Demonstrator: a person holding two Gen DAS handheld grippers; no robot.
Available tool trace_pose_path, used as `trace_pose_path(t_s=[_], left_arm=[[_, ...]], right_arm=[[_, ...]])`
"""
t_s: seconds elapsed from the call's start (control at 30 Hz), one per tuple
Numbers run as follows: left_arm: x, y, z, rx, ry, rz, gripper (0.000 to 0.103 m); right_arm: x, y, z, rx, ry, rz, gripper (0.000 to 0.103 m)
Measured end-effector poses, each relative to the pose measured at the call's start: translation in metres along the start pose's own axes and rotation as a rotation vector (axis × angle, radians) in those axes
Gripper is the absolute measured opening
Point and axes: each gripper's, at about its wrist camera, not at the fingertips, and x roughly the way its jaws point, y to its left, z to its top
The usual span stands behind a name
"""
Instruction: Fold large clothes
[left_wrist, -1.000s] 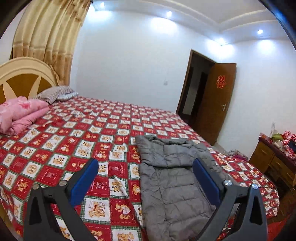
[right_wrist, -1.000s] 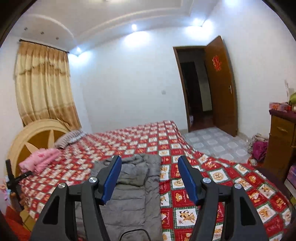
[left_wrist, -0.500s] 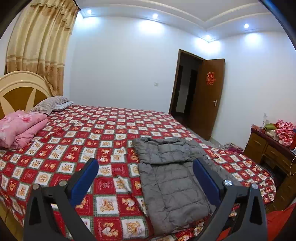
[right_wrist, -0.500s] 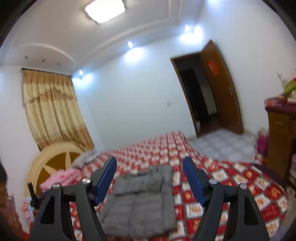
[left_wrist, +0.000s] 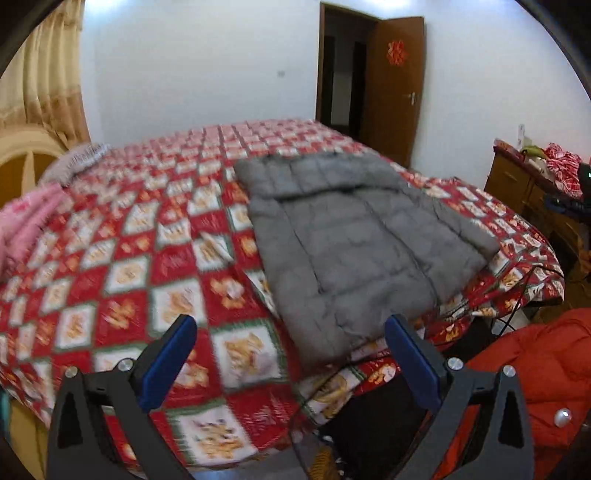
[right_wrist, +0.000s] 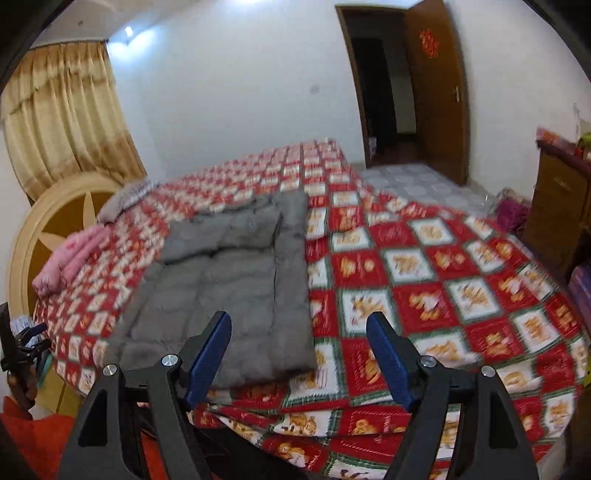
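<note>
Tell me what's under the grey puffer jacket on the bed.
The grey puffer jacket lies flat on the red patchwork bedspread, its hem near the bed's near edge. The patches directly beneath it are covered, so whether anything else lies under it cannot be seen.

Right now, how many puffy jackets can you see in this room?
2. A grey jacket lies flat on the bed near its foot edge; a red jacket shows at the lower right, off the bed. Others may be out of view.

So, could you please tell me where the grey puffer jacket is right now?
The grey puffer jacket lies flat on the red patterned bedspread near the bed's foot edge, right of centre in the left wrist view, ahead of both grippers.
</note>
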Motion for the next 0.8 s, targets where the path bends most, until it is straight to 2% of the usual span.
trace_pose_path(t_s=[0.07, 0.3, 0.43, 0.6, 0.8], left_arm=[[0.028, 0.001, -0.003, -0.051, 0.058, -0.026, 0.103], [0.077, 0.012, -0.017, -0.287, 0.141, -0.121, 0.103], [0.083, 0.006, -0.016, -0.306, 0.151, -0.095, 0.103], [0.093, -0.008, -0.010, -0.257, 0.151, -0.024, 0.103], [0.121, -0.017, -0.008, -0.286, 0.197, -0.048, 0.103]], right_arm=[[0.021, -0.003, -0.011, 0.016, 0.034, 0.015, 0.076], [0.070, 0.004, -0.045, 0.000, 0.151, -0.023, 0.076], [0.089, 0.005, -0.053, -0.015, 0.192, -0.043, 0.076], [0.111, 0.004, -0.048, -0.009, 0.213, -0.035, 0.076], [0.154, 0.013, -0.046, -0.022, 0.263, -0.024, 0.076]])
